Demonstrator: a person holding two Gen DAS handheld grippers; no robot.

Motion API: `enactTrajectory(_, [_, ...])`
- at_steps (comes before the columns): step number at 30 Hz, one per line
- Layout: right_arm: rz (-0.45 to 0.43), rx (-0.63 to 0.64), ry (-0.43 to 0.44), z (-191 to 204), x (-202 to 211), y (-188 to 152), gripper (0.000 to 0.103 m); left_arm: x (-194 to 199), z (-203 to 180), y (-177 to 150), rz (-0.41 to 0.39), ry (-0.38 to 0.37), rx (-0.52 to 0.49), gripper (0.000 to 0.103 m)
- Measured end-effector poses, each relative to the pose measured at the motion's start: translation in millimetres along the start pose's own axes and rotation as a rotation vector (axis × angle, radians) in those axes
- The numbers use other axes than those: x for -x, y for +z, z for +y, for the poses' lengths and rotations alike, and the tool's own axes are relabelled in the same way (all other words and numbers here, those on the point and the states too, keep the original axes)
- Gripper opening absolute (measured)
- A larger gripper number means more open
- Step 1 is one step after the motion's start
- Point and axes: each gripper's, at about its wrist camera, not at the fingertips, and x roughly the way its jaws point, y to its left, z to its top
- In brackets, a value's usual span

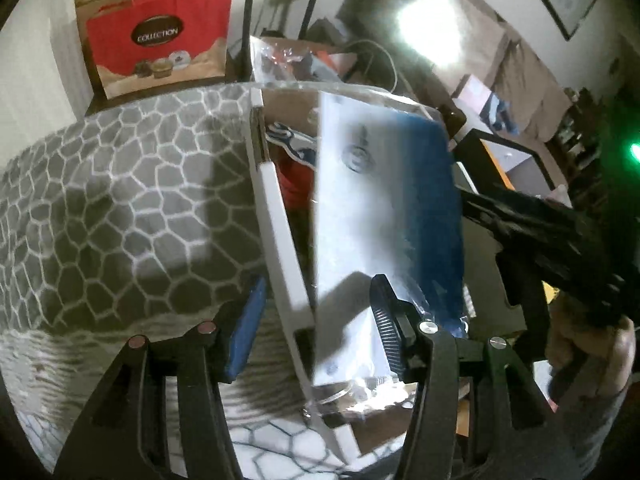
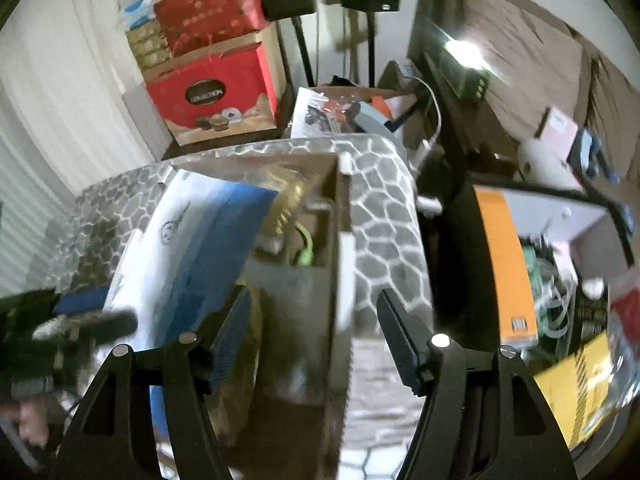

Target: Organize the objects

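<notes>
One blue-and-white flat packet in clear plastic [image 1: 384, 208] stands tilted inside one open cardboard box [image 1: 276, 216] that rests on a grey honeycomb-patterned cloth [image 1: 120, 208]. The left gripper [image 1: 316, 320] has its two fingers spread wide, with the packet's lower end between them; whether either pad touches it is unclear. The right gripper [image 2: 316, 320] also gapes, straddling the box wall and holding nothing. Behind stands one red "Collection" bag [image 1: 160, 40].

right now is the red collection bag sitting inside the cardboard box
No, the red collection bag stands on a dark surface behind the patterned cushion, apart from the cardboard box in front.
</notes>
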Motion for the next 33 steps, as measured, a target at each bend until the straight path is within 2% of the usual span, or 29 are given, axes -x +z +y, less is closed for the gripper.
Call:
enactTrajectory(2, [0.015, 0.034, -0.033, 8, -12, 6, 0.062, -3, -1, -3, 0.015, -0.020, 0.020, 0.051])
enactTrajectory(5, [0.023, 0.064, -0.084, 13, -24, 12, 0.061, -4, -4, -4, 0.014, -0.013, 0.014, 0.055])
enactTrajectory(14, [0.081, 0.064, -0.104, 5, -49, 8, 0.055, -19, -4, -5, 0.041, -0.005, 0.034, 0.058])
enactTrajectory(22, [0.021, 0.040, -0.056, 4, -14, 12, 0.063, 1, 12, 1, 0.033, -0.078, 0.064, 0.058])
enactTrajectory(28, [-0.043, 0.058, -0.020, 19, 13, 24, 0.068, 7, 36, 7, 0.011, -0.058, 0.106, 0.059])
enactTrajectory(33, [-0.008, 0.139, -0.045, 46, -8, 30, 0.069, 0, 33, 5, 0.026, -0.035, 0.079, 0.059])
